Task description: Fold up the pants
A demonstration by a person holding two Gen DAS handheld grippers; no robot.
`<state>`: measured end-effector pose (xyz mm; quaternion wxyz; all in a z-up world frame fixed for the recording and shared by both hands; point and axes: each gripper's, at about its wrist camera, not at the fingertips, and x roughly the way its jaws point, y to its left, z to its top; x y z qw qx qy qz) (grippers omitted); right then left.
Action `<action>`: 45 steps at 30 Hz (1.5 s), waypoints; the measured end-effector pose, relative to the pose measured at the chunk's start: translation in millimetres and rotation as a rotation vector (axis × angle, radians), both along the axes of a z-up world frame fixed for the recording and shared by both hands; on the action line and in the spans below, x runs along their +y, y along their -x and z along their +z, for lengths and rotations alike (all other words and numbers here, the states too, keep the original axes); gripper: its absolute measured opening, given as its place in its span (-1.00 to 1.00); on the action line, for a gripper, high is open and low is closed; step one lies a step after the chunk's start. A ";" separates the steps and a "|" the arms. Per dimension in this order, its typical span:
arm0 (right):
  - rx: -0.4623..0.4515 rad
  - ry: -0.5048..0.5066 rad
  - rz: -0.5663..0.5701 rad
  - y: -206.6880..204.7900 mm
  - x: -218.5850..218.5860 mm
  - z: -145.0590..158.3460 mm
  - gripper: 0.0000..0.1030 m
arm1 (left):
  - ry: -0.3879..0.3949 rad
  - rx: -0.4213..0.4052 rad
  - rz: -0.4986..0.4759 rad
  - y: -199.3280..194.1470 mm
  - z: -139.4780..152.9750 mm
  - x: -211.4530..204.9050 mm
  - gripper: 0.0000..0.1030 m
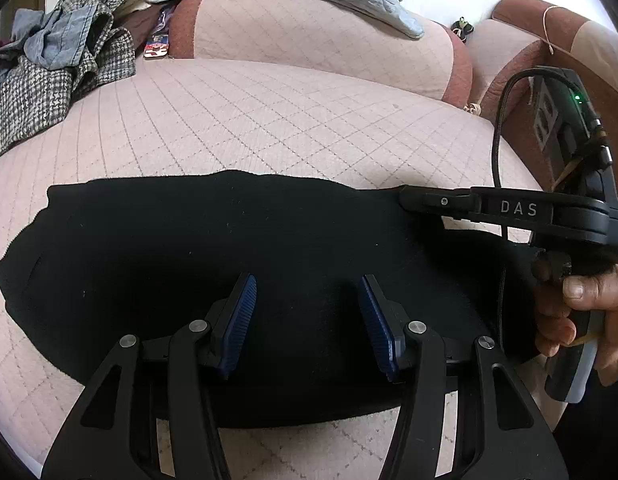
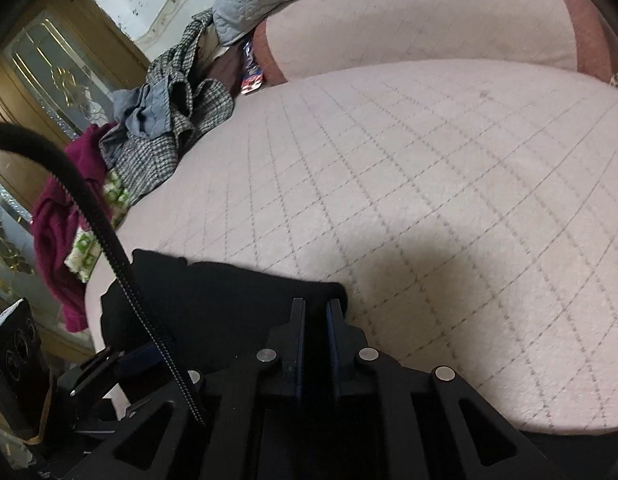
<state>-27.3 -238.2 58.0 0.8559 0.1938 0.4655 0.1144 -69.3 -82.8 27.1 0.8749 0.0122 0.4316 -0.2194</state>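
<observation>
While pants (image 1: 229, 272) lie long-axis left-right, left gripper (image 1: 307, 292) apart; right gripper (image 2: 315, 312) clamps their edge.

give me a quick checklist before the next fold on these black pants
1. Left gripper open above the pants: ok.
2. Right gripper shut at the pants' edge: ok; cloth between the fingers: cannot tell.
3. Pants lying flat on the pink quilt: ok, no big wrinkles show.
4. Room on the quilt beyond the pants: ok.
5. Clothes pile apart from the pants: ok.
6. Cable crossing over the pants: not ok, it might snag.
</observation>
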 end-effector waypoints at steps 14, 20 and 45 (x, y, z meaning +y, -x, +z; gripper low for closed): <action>-0.034 0.064 -0.061 5.6 0.8 -15.1 -0.64 | 0.011 -0.046 0.002 1.6 -8.0 0.8 0.04; -0.061 0.065 -0.120 20.9 -5.8 -2.2 -0.43 | 0.054 -0.074 -0.050 4.4 -9.4 0.1 0.38; -0.032 -0.029 -0.667 274.9 -133.7 3.2 -0.11 | 0.153 0.108 -0.661 43.7 25.7 -201.9 0.38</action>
